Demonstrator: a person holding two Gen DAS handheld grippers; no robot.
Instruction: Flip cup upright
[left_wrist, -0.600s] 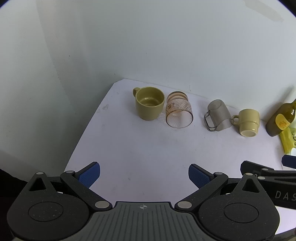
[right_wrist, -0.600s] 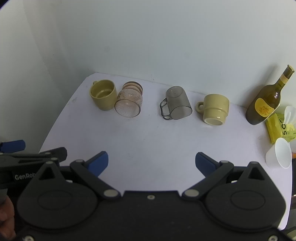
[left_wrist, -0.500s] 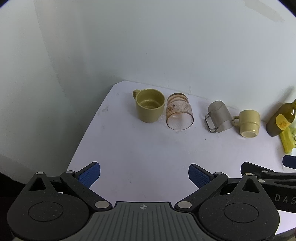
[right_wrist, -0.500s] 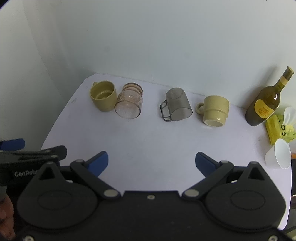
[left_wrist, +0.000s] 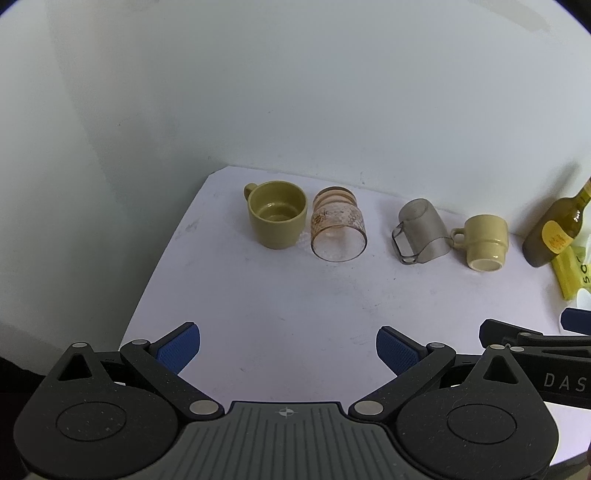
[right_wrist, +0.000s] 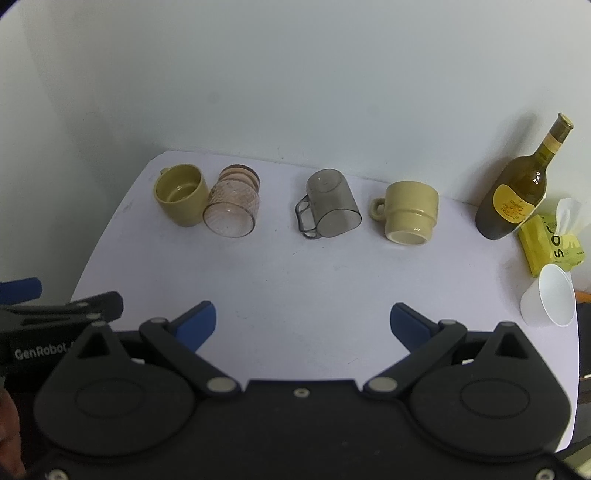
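Observation:
Several cups stand in a row at the back of the white table (left_wrist: 295, 314). An olive mug (left_wrist: 277, 214) (right_wrist: 181, 199) stands upright at the left. A ribbed amber glass (left_wrist: 338, 229) (right_wrist: 232, 206) lies on its side next to it, mouth toward me. A smoky grey mug (left_wrist: 421, 232) (right_wrist: 330, 210) lies on its side. A pale yellow mug (left_wrist: 484, 242) (right_wrist: 410, 212) also lies tipped, mouth toward me. My left gripper (left_wrist: 288, 345) and right gripper (right_wrist: 303, 321) are both open and empty, near the table's front edge, well short of the cups.
A dark wine bottle (right_wrist: 517, 188) stands at the back right by the wall. A yellow tissue pack (right_wrist: 550, 240) and a white paper cup (right_wrist: 550, 299) lie at the right edge. White walls close the back and left. The left gripper shows in the right wrist view (right_wrist: 59, 317).
Both grippers have drawn back and tilted slightly; the cups sit a little lower in both views. Nothing on the table has moved.

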